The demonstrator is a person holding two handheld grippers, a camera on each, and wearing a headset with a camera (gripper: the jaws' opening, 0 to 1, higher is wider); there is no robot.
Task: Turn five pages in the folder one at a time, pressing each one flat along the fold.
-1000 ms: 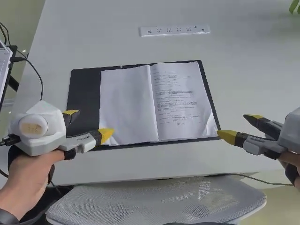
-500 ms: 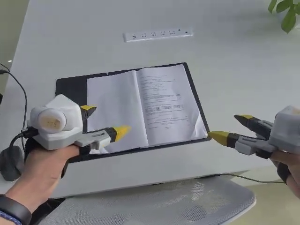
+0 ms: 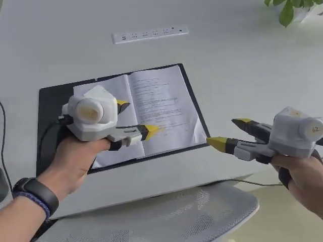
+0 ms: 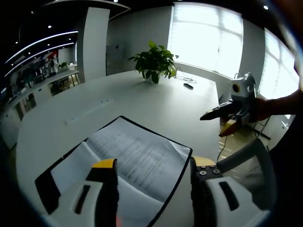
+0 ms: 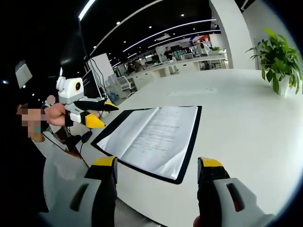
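Just changed: the left gripper (image 3: 137, 118) has come in from the near table edge and now hovers over the left page (image 3: 122, 86), close to the fold. The right gripper (image 3: 228, 132) stays just off the right page's (image 3: 169, 108) near corner.
Meaning: probably a page turn is about to begin; no page is lifted yet.
Fingers: both pairs are spread apart and hold nothing.
Folder (image 3: 50, 108): black cover, lying open on the white table (image 3: 237, 65), near its front edge.
Pages: the left one is blank, the right one printed, a little wavy at its near corner.
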